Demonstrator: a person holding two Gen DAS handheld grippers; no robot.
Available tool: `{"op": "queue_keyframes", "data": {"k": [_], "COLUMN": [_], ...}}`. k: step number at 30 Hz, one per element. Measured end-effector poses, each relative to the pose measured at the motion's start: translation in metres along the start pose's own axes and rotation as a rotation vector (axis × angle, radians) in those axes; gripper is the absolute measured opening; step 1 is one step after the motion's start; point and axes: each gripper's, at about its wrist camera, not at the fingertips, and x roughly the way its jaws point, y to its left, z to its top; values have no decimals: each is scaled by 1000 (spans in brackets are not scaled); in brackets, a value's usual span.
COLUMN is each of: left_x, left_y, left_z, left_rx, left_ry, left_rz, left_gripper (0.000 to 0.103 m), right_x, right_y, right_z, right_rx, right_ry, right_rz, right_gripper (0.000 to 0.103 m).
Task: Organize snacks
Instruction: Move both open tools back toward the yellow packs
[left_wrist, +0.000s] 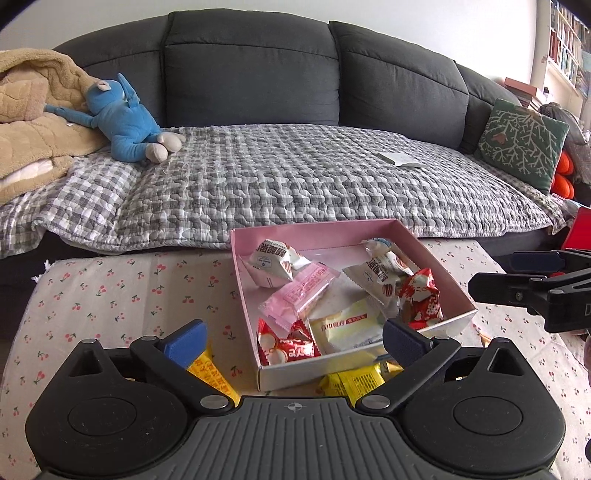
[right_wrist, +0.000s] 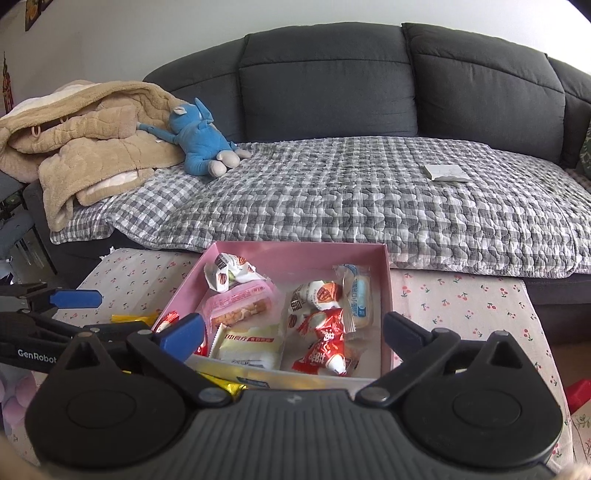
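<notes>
A pink box (left_wrist: 325, 236) (right_wrist: 295, 251) on the cherry-print table holds several wrapped snacks: white, pink (left_wrist: 299, 291), pale yellow (left_wrist: 347, 325) and red (left_wrist: 421, 295) packets. Yellow snack packets (left_wrist: 354, 380) lie on the table in front of the box, one (left_wrist: 210, 373) under my left gripper's left finger. My left gripper (left_wrist: 295, 339) is open and empty, low at the box's near edge. My right gripper (right_wrist: 295, 332) is open and empty over the box's near wall. The right gripper also shows at the right of the left wrist view (left_wrist: 524, 280); the left gripper shows at the left of the right wrist view (right_wrist: 59, 306).
A grey sofa (left_wrist: 258, 62) with a checked quilt (left_wrist: 295, 177) stands behind the table. On it lie a blue plush toy (left_wrist: 125, 122), a beige blanket (left_wrist: 33, 122), a white packet (left_wrist: 399, 158) and a green cushion (left_wrist: 521, 140).
</notes>
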Motion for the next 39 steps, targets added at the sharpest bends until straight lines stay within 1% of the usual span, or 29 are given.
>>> {"op": "queue_keyframes", "data": {"k": [7,13,18,22,28,33,39], "left_x": [-24,-35,-41,-41,-37,-31,-21], "left_y": [2,4,6,6,-3,-18,-35], "left_z": [-26,-48,-63,-73,-87,-97,-107], "left_rx": [-14,-14,-7,-18,29,78,113], "left_ry": [11,12,-5,9,7,12,18], "left_rz": [4,7,7,-14,-9,-35,-82], "left_gripper": [103,103,103,103,103,103,103], "right_x": [-16,-25,-30,-34,-39,-43,-40], "right_y": [7,12,13,13,10,5,-8], "right_z": [-19,-40,-56,-66,-80,-90,-96], "right_rx": [-16,-45,-45,-67,-104,-143,-125], "right_ry": [15,30,11,4,11,25,60], "right_rz": [-14,-23,-28,-43,-53,-49,-52], "right_gripper": [103,103,103,103,103,103,103]}}
